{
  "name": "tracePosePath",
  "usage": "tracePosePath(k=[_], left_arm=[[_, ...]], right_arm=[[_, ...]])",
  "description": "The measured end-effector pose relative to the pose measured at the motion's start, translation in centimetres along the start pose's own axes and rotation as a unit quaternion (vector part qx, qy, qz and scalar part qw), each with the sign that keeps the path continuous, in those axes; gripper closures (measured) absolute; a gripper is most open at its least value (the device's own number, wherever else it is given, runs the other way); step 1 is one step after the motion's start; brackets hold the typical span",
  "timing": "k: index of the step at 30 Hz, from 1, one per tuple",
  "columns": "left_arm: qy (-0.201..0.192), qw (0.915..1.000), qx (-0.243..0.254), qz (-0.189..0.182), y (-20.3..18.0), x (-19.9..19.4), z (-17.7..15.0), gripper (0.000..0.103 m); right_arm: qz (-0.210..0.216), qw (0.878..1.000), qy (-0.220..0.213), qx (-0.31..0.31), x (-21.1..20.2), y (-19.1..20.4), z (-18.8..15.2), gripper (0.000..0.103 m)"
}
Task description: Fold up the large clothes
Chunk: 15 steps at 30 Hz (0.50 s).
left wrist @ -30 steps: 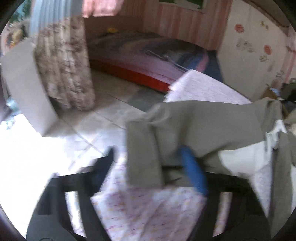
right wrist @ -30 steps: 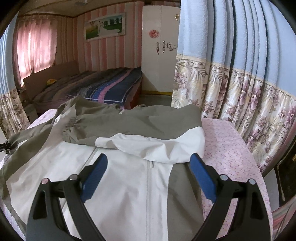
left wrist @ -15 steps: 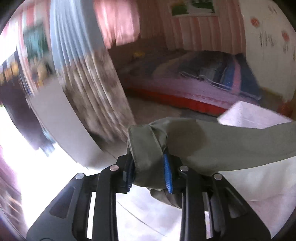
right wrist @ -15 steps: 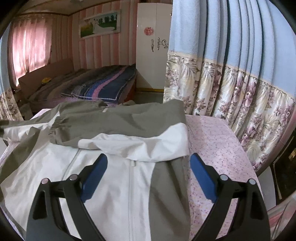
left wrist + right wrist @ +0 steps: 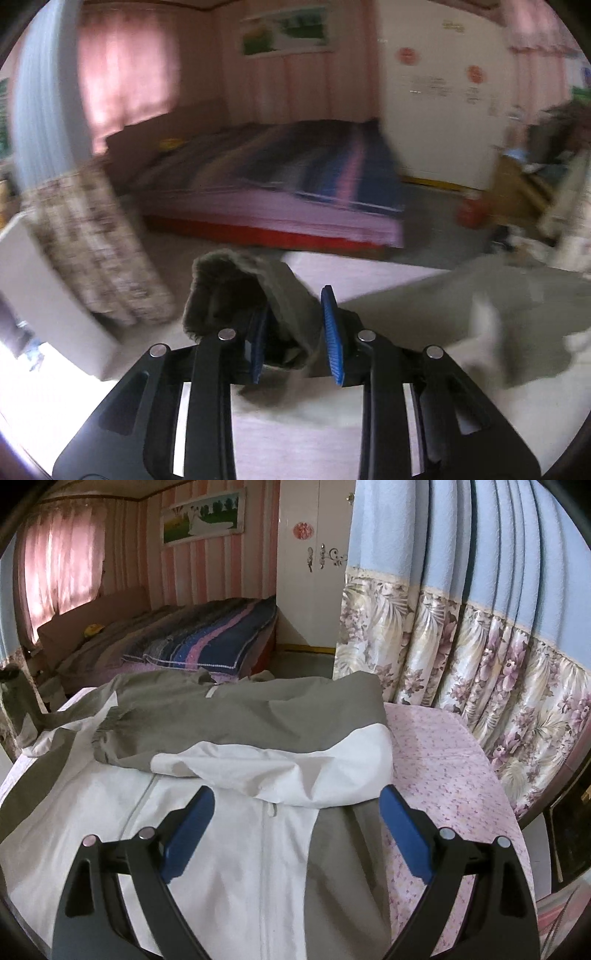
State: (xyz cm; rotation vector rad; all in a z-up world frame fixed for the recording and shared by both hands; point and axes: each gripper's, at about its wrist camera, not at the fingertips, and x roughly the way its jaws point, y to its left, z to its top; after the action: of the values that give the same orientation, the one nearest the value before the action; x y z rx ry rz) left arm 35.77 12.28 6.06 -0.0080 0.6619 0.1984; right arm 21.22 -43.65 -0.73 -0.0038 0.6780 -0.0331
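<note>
A white and olive-grey jacket lies spread on a table under a pink flowered cloth. Its right sleeve is folded across the chest. My left gripper is shut on the olive cuff of the left sleeve and holds it lifted above the table; the sleeve trails off to the right. That lifted cuff also shows at the far left of the right wrist view. My right gripper is open and empty, hovering over the jacket's front zip.
A floral and blue curtain hangs close along the table's right side. Another curtain and a white panel stand left of the table. A bed with a striped blanket lies beyond, across tiled floor.
My left gripper closed on the left sleeve's cuff, lifted it off the table and swung to the right. My right gripper stayed open, shifting slightly over the jacket.
</note>
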Motion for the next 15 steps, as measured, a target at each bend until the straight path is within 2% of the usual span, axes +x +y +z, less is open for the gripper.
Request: tracePosePath(k=[3, 4, 7, 9, 15], left_arm=[[0.010, 0.9976, 0.019, -0.066, -7.4, 0.3, 0.5, 0.087], [0.011, 0.9959, 0.032, -0.084, -10.4, 0.3, 0.4, 0.091], [0.020, 0.9908, 0.054, -0.122, -17.1, 0.5, -0.3, 0.102], [0.034, 0.9849, 0.065, -0.157, -22.9, 0.5, -1.7, 0.103], [0.060, 0.9710, 0.094, -0.212, -32.2, 0.0, -5.5, 0.103]], right_arm=[[-0.002, 1.000, 0.003, 0.006, 0.5, -0.7, 0.2, 0.012], [-0.005, 1.000, 0.002, 0.009, 0.6, -1.1, 0.3, 0.012], [-0.010, 1.000, 0.001, 0.015, 0.7, -2.2, 0.6, 0.012], [-0.015, 1.000, 0.000, 0.019, 0.7, -3.1, 1.0, 0.012], [-0.023, 0.999, -0.005, 0.035, 0.1, -5.2, 1.6, 0.012]])
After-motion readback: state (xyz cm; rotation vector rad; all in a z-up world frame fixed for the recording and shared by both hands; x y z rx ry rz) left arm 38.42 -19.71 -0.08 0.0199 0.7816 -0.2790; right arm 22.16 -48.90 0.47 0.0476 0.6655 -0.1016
